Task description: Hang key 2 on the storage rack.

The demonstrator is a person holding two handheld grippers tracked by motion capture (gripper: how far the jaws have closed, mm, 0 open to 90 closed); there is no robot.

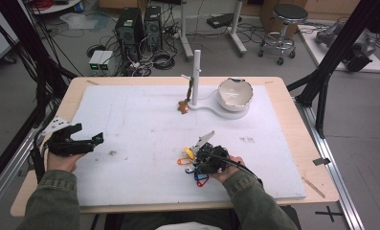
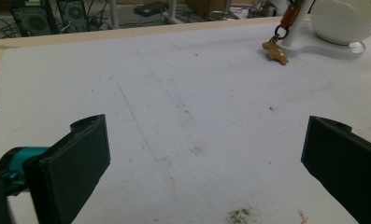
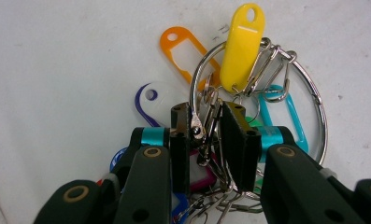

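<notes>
Right claw points down at the counter, near the front edge, w/ jaws clamped on the key ring & its clips. Colored tags fan out around it. Left claw lies low at the left edge, aimed across the counter, jaws wide apart, holding nothing.
</notes>
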